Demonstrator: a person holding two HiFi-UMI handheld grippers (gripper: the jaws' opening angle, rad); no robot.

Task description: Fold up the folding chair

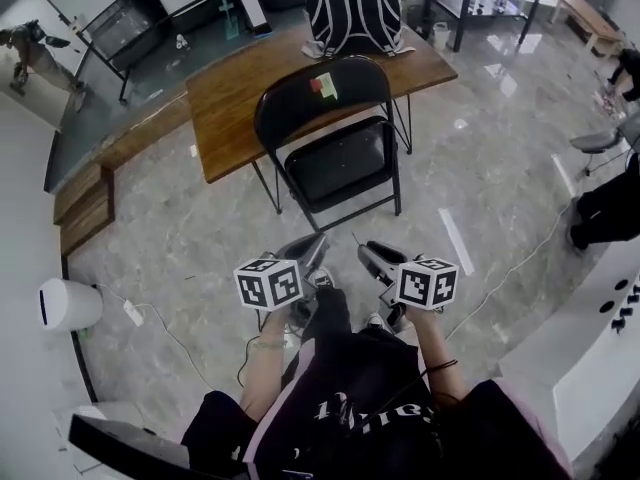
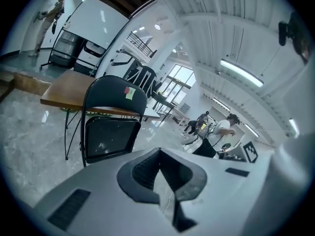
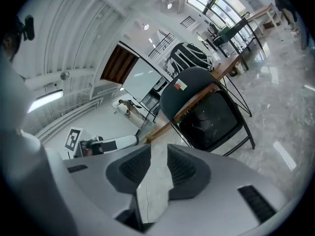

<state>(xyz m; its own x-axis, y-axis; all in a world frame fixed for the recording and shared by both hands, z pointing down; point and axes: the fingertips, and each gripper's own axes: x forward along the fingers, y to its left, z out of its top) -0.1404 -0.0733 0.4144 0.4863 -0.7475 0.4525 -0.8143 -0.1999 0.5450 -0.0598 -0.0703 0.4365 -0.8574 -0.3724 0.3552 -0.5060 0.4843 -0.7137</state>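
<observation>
The black folding chair [image 1: 330, 98] stands on its legs on the marble floor, against the wooden table. Its backrest carries a red and green sticker [image 1: 324, 85], and its seat panel [image 1: 340, 163] faces me. The chair also shows in the left gripper view [image 2: 115, 90] and in the right gripper view [image 3: 197, 90]. Both grippers hang in the air in front of me, well short of the chair. My left gripper [image 1: 315, 244] [image 2: 158, 163] is shut with nothing in it. My right gripper [image 1: 366, 253] [image 3: 155, 154] stands open by a narrow gap, empty.
A wooden table [image 1: 230, 88] stands behind the chair with a black and white backpack [image 1: 352, 8] on it. A low wooden bench [image 1: 85, 203] is at the left, a white cylinder [image 1: 68, 304] with a cable near my feet. A person [image 1: 610, 203] stands at the right by a white counter [image 1: 600, 348].
</observation>
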